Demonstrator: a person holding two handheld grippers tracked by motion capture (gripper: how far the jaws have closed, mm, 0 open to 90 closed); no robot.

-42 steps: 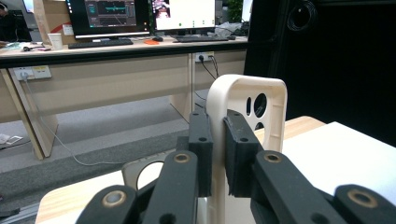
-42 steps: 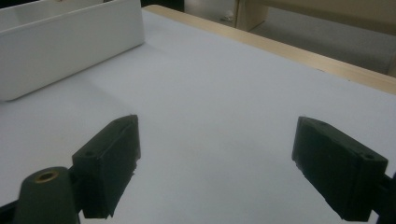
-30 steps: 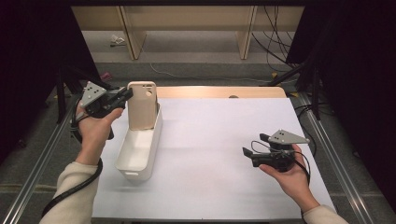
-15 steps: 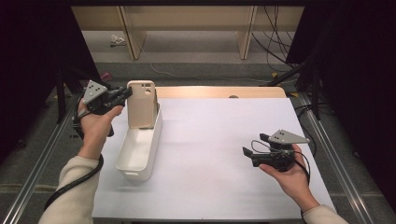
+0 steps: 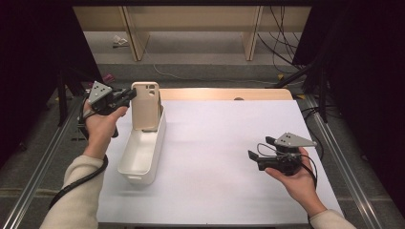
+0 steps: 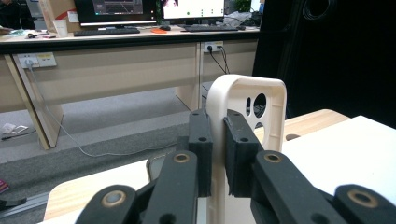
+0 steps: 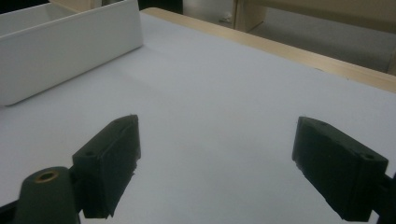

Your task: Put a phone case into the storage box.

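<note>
High view: the left gripper (image 5: 128,95) pinches the edge of a beige phone case (image 5: 145,105), held upright over the far end of the white bin (image 5: 138,157) at about ten o'clock on the table (image 5: 224,143). The right gripper (image 5: 252,155) rests at four o'clock, jaws wide apart and empty. To set the case down well, I judge it should be lowered straight until its bottom edge rests in the bin before the jaws part.
</note>
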